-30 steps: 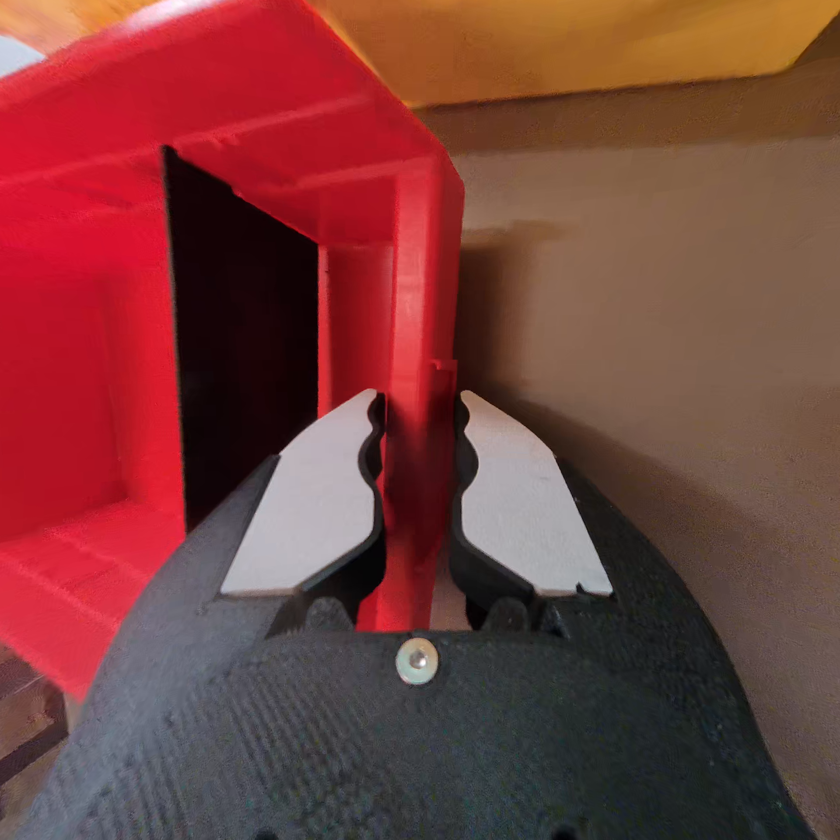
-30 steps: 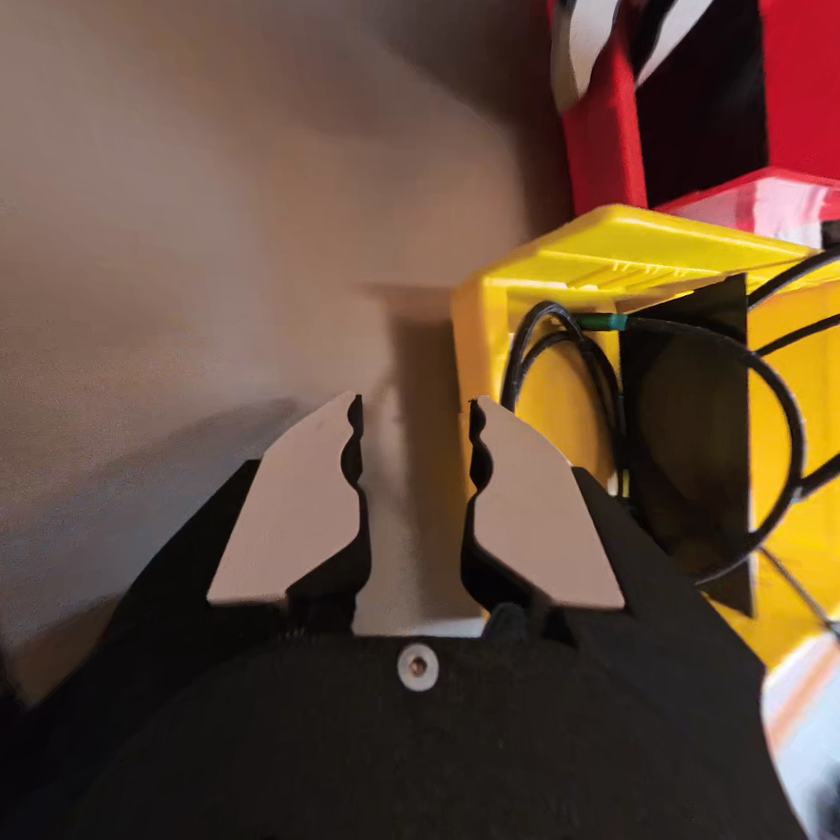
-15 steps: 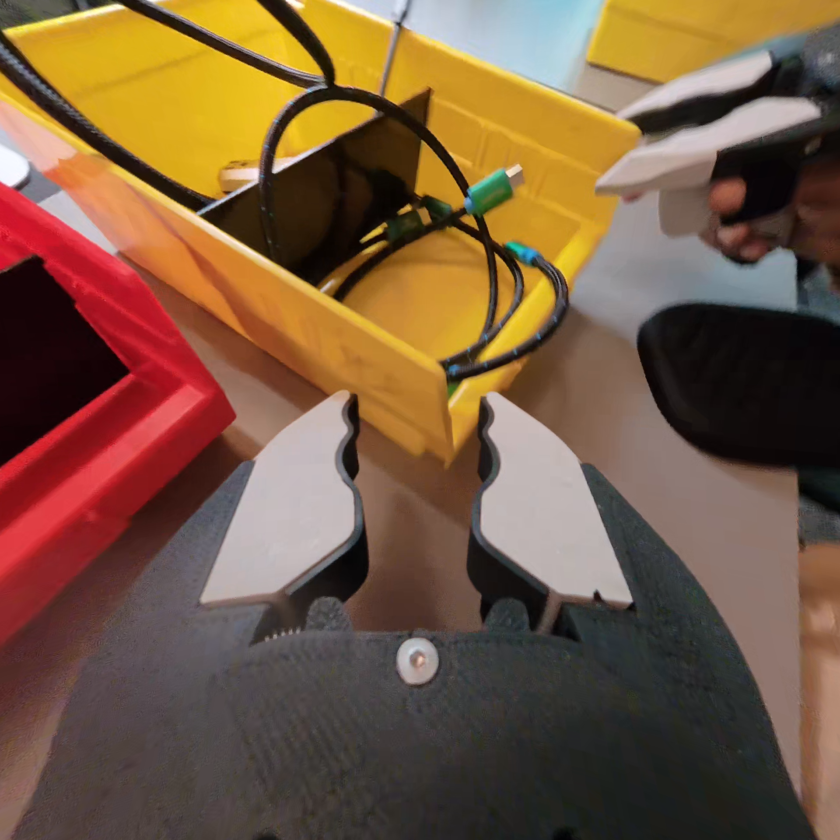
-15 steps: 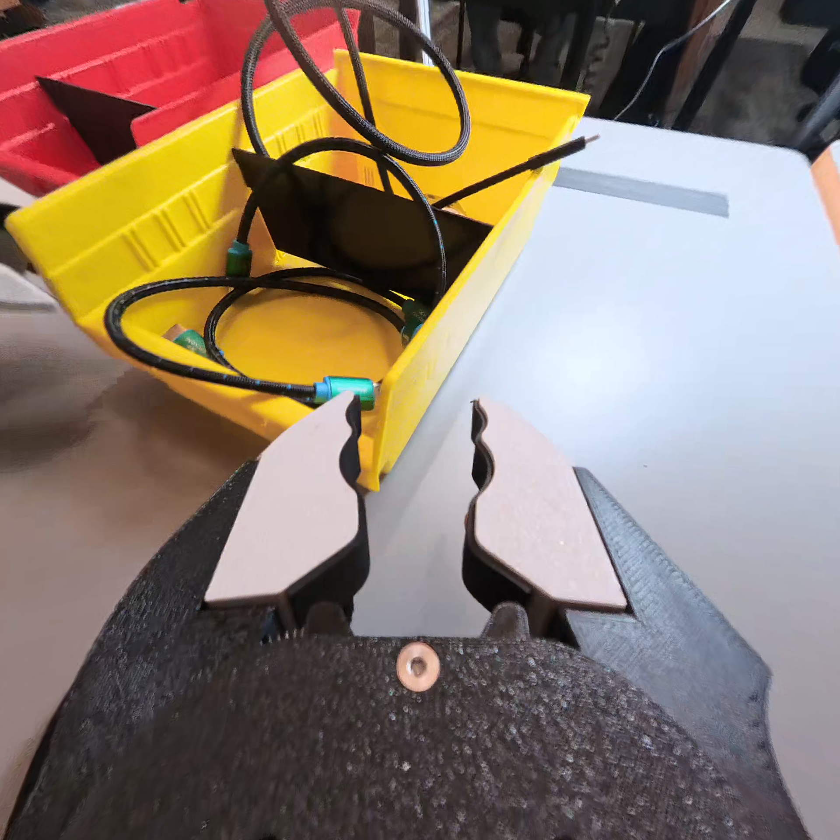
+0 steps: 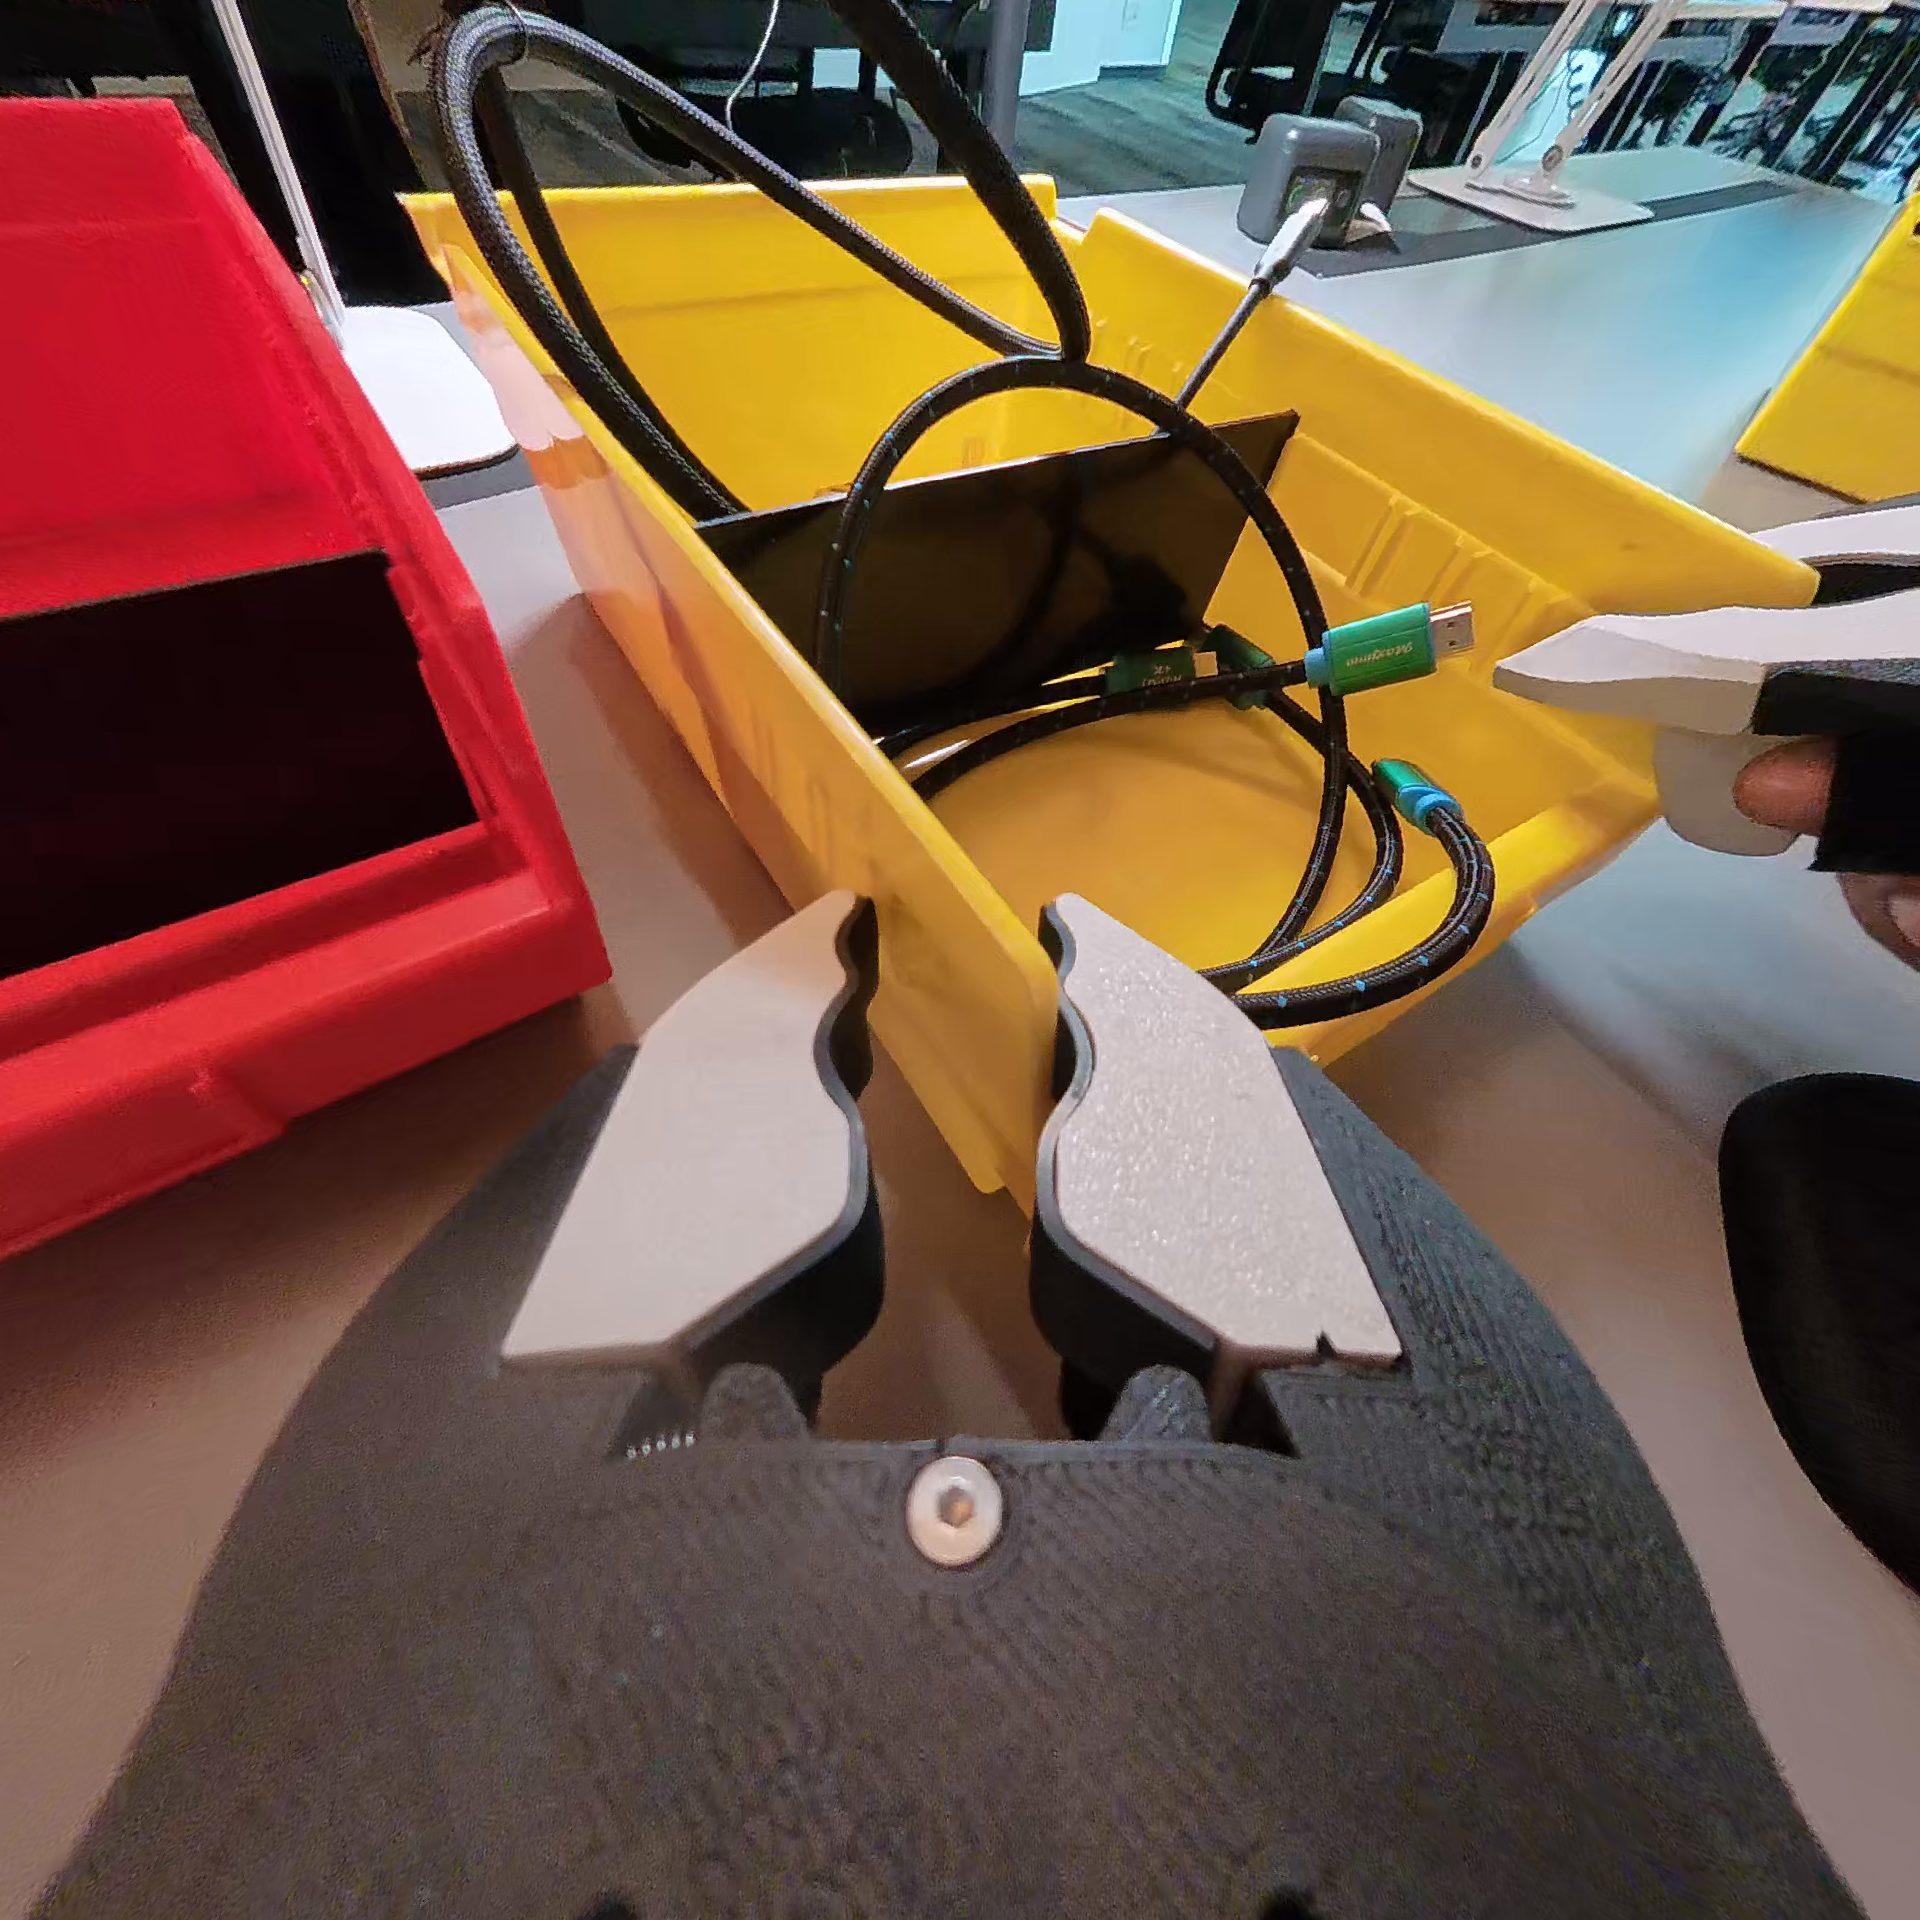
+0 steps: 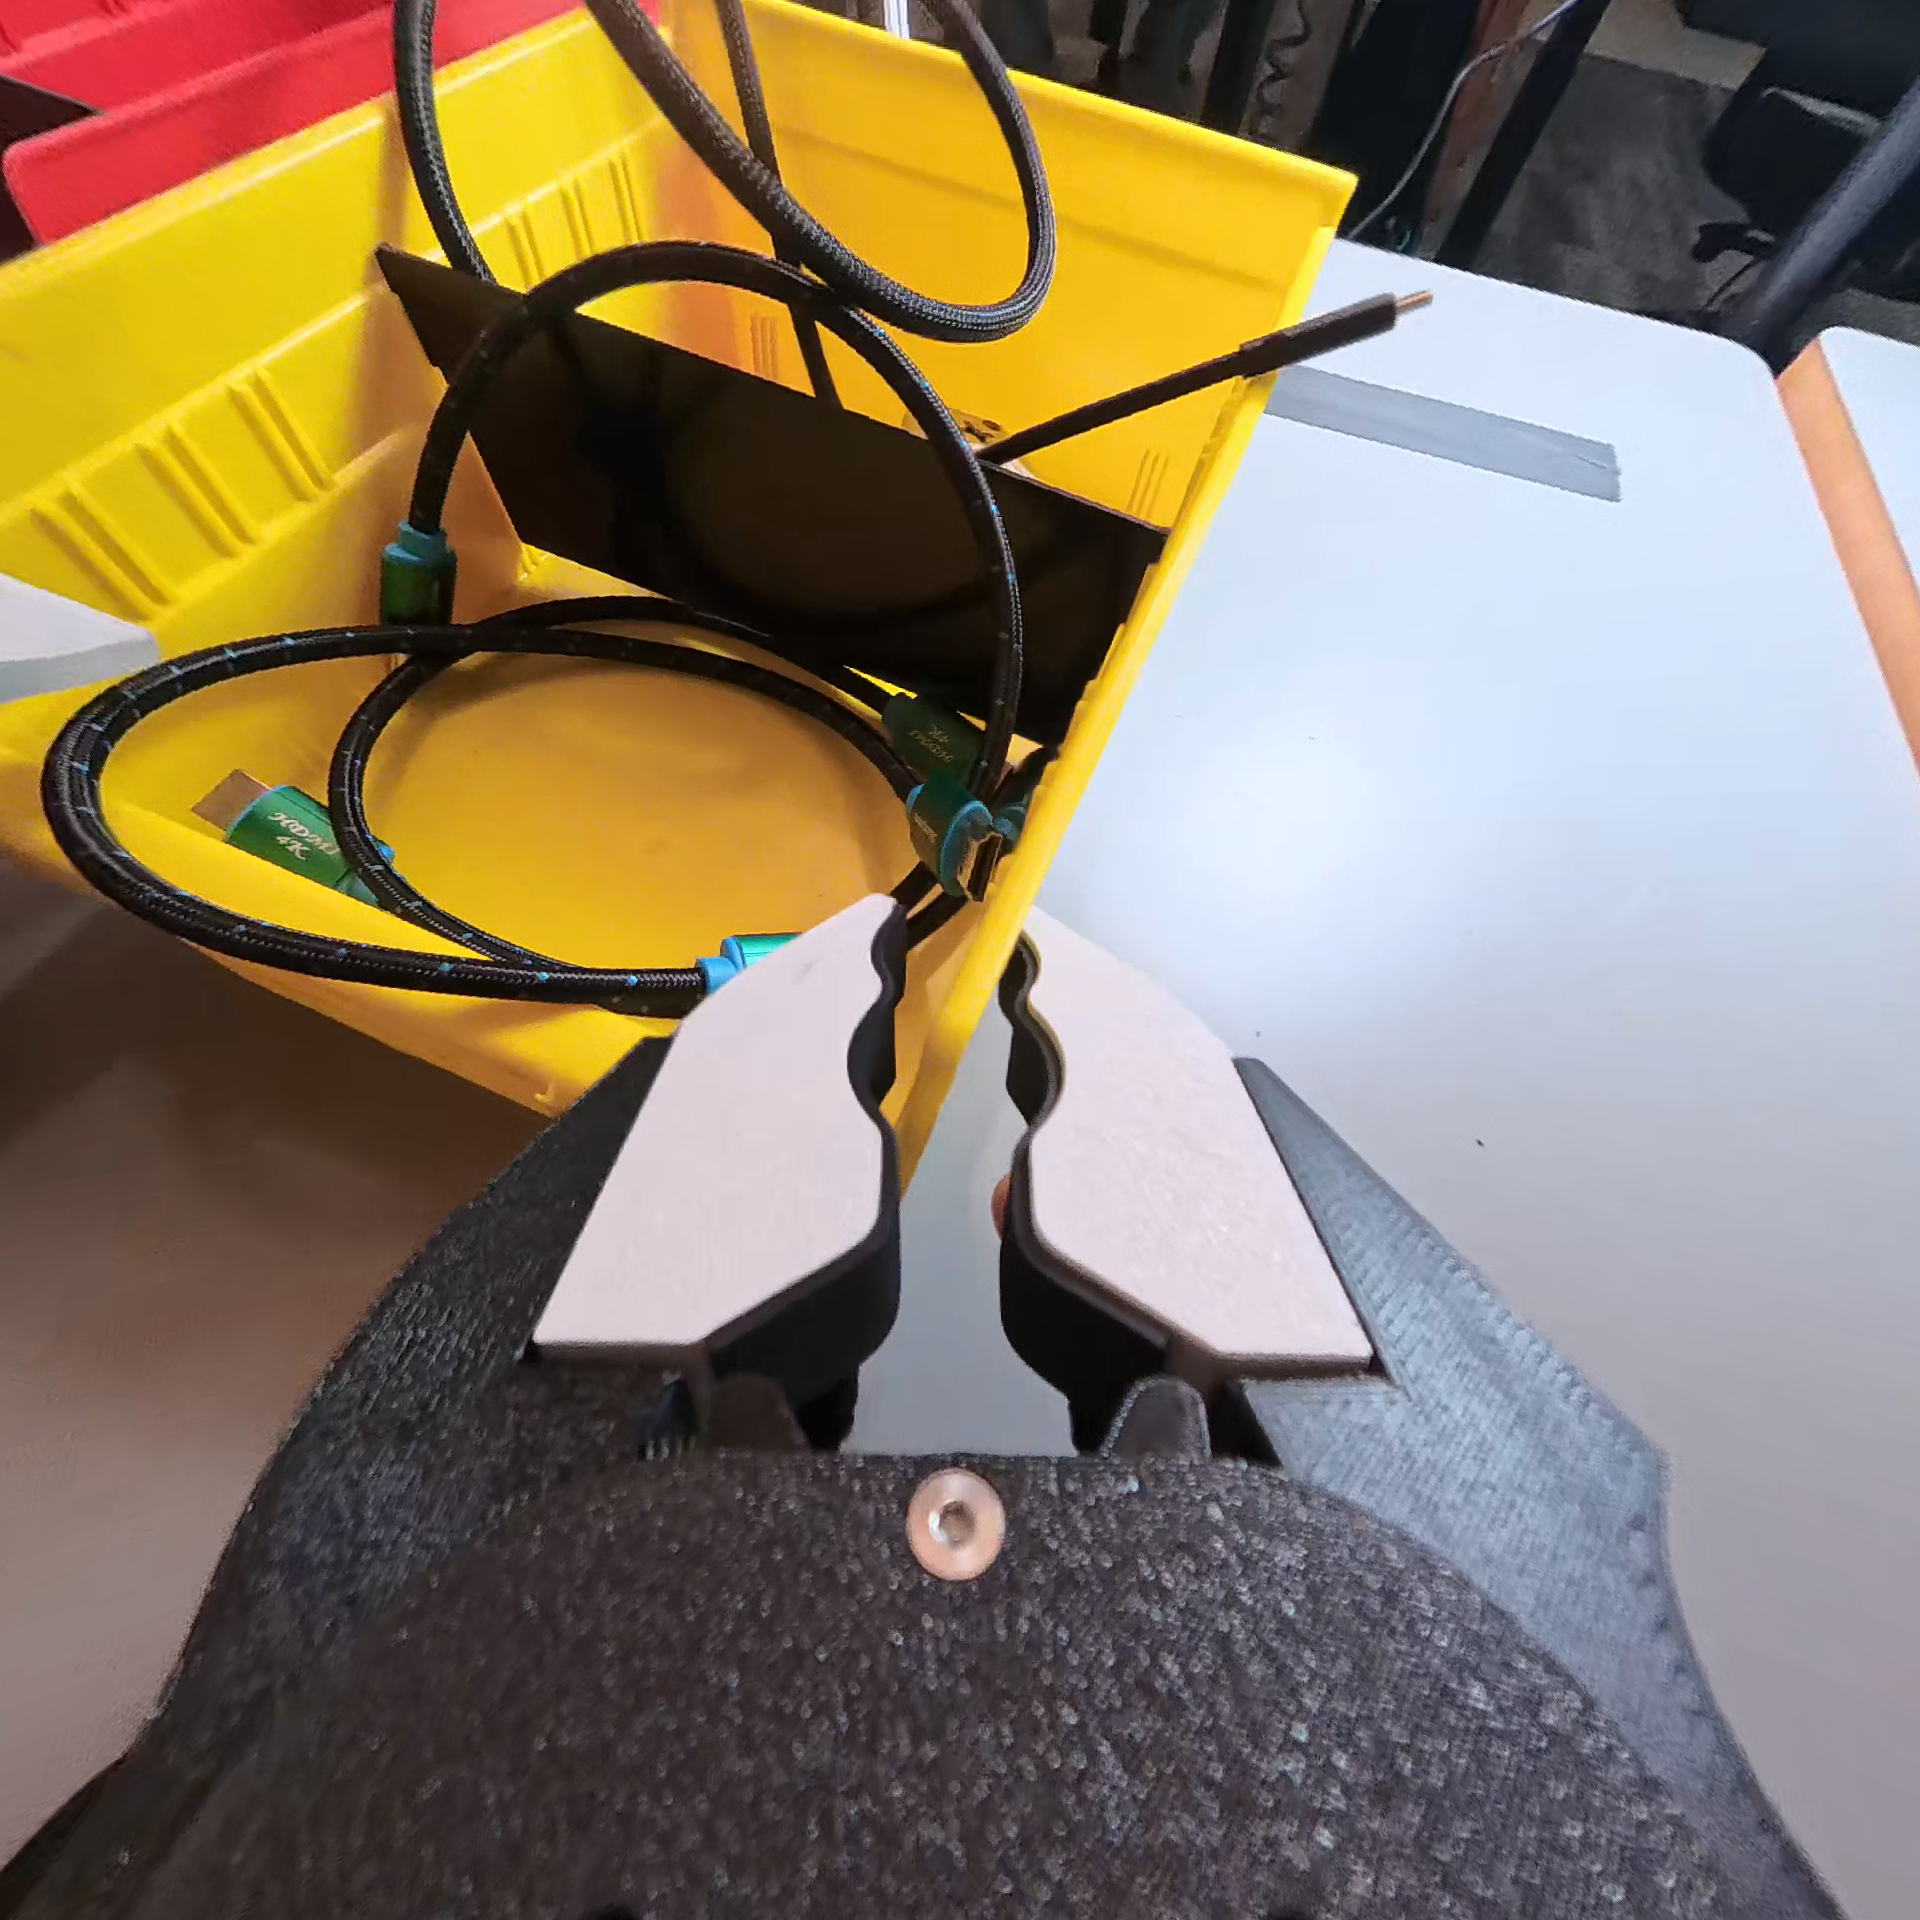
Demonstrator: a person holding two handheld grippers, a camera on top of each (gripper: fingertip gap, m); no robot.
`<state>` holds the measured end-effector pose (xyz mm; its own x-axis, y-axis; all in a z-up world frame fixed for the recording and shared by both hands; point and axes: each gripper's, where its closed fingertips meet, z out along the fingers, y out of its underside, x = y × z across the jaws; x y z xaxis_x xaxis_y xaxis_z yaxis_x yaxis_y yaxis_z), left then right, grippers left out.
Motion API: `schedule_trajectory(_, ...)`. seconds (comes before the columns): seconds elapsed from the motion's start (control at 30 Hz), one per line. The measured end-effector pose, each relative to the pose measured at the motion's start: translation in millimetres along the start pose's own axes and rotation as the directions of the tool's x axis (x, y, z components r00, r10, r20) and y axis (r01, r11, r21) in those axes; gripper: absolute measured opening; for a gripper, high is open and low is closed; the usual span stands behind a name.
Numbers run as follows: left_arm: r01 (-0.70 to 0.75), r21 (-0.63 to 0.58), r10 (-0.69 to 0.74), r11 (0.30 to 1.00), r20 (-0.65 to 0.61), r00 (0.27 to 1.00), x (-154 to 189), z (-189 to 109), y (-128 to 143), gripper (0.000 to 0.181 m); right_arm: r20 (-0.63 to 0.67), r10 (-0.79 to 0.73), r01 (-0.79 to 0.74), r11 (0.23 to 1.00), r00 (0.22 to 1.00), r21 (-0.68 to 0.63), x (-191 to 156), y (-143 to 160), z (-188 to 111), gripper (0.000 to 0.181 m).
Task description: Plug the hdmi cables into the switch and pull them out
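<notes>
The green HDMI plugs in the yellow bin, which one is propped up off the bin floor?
The green plug pointing at the right gripper; the others lie low.

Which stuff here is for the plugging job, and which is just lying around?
For the job:
- braided HDMI cables with green plugs
- yellow bin holding them
- left gripper, right gripper, both straddling bin walls

Just lying about:
- red bin
- black divider
- grey device on the far table

No switch is clearly visible.

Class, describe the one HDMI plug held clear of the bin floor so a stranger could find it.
Start at the yellow plastic bin beside the red bin. In front of its black divider panel, one green-shelled plug juts sideways in mid-air; the others lie low.
</notes>
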<state>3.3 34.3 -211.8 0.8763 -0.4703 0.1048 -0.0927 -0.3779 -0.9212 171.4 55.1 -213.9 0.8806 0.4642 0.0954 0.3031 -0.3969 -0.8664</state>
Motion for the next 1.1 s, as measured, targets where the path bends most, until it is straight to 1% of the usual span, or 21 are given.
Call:
schedule_trajectory(0.1,-0.003,0.008,0.003,1.000,-0.011,1.000,1.1,-4.7,-4.4,0.029,0.031,-0.007,0.007,1.000,1.000,0.000,-3.7,0.1,-5.8,0.017)
schedule_trajectory(0.17,-0.023,0.026,0.023,0.999,-0.014,1.000,3.5,-10.2,-10.4,0.028,0.030,-0.005,0.005,1.000,1.000,0.004,-6.6,0.1,-12.7,0.017)
schedule_trajectory(0.27,-0.061,0.068,0.062,0.996,-0.012,0.998,8.5,-21.9,-23.8,0.026,0.006,0.005,-0.006,0.999,1.000,0.041,-10.7,-5.4,-29.3,0.017)
schedule_trajectory(0.33,-0.083,0.104,0.085,0.991,-0.010,0.996,13.0,-33.1,-35.7,0.024,-0.015,0.004,-0.003,0.997,1.000,0.077,-13.6,-14.9,-44.6,0.017)
schedule_trajectory(0.4,-0.099,0.148,0.101,0.984,-0.004,0.995,15.4,-47.7,-50.9,0.023,-0.030,-0.011,0.014,0.993,1.000,0.121,-17.8,-30.9,-61.7,0.018)
schedule_trajectory(0.47,-0.108,0.201,0.106,0.974,0.020,0.994,11.8,-67.2,-69.8,0.022,-0.036,-0.043,0.048,0.984,0.998,0.172,-26.7,-53.7,-77.7,0.019)
schedule_trajectory(0.57,-0.114,0.268,0.093,0.957,0.088,0.992,-8.2,-104.2,-96.2,0.019,-0.014,-0.101,0.102,0.962,0.995,0.253,-53.0,-93.7,-93.1,0.020)
schedule_trajectory(0.67,-0.111,0.307,0.057,0.945,0.182,0.982,-42.3,-147.3,-109.7,0.017,0.048,-0.159,0.135,0.935,0.986,0.327,-93.1,-133.4,-93.9,0.022)
schedule_trajectory(0.8,-0.092,0.328,-0.020,0.940,0.322,0.947,-99.1,-211.7,-107.5,0.015,0.166,-0.234,0.158,0.913,0.958,0.377,-163.7,-174.6,-74.7,0.022)
schedule_trajectory(0.93,-0.071,0.330,-0.094,0.941,0.459,0.883,-159.0,-278.0,-87.9,0.013,0.303,-0.297,0.162,0.902,0.906,0.400,-248.0,-197.4,-46.2,0.022)
schedule_trajectory(1.03,-0.044,0.323,-0.144,0.945,0.535,0.832,-198.5,-319.6,-64.7,0.012,0.402,-0.327,0.167,0.908,0.855,0.384,-309.0,-199.9,-21.5,0.023)
schedule_trajectory(1.1,-0.008,0.319,-0.182,0.948,0.562,0.807,-222.9,-340.1,-45.2,0.011,0.464,-0.331,0.165,0.917,0.821,0.363,-345.4,-197.2,-4.4,0.023)
